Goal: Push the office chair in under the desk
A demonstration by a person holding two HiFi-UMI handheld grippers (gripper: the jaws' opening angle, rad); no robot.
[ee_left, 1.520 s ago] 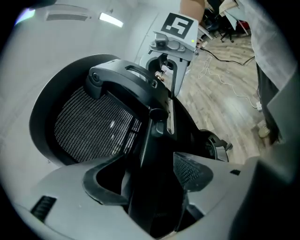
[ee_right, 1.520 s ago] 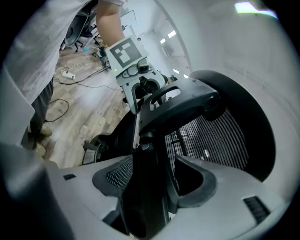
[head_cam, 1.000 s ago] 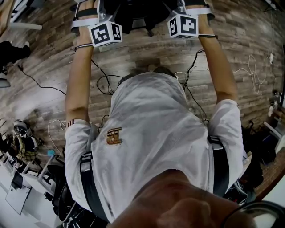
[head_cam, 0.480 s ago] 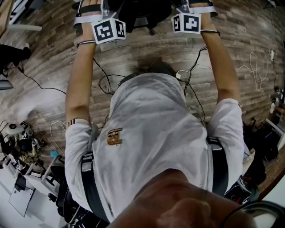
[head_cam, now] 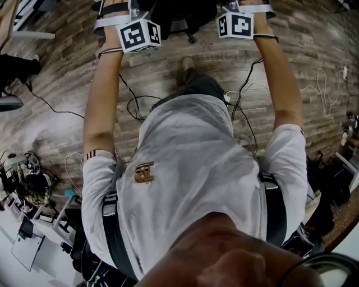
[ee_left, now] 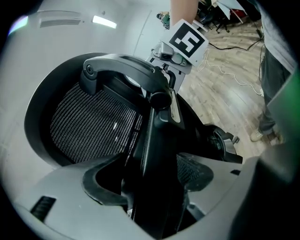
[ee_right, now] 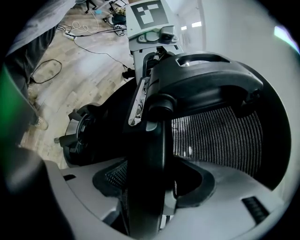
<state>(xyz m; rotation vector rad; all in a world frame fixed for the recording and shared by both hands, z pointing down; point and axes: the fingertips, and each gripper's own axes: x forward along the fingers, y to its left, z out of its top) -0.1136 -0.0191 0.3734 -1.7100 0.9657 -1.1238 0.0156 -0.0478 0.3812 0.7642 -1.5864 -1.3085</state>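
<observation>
The black office chair (head_cam: 174, 14) sits at the top edge of the head view, mostly cut off. My left gripper (head_cam: 130, 14) and right gripper (head_cam: 234, 11) reach out to it at arm's length, their marker cubes facing me. In the left gripper view the chair's mesh back (ee_left: 93, 122) fills the frame, and the left gripper (ee_left: 157, 187) is shut on the back's black frame edge, with the right gripper (ee_left: 180, 51) showing beyond it. In the right gripper view the right gripper (ee_right: 145, 187) is shut on the opposite edge of the mesh back (ee_right: 220, 136). No desk shows in any view.
The wood plank floor (head_cam: 50, 112) carries black cables (head_cam: 134, 103) near my feet and a white cable (head_cam: 322, 89) at the right. My shoe (head_cam: 188, 64) is planted forward, just behind the chair. Clutter and equipment (head_cam: 28, 179) lie at the lower left.
Both grippers and the chair have moved forward, away from my body. One foot has stepped forward into view below the chair. Both grips are unchanged.
</observation>
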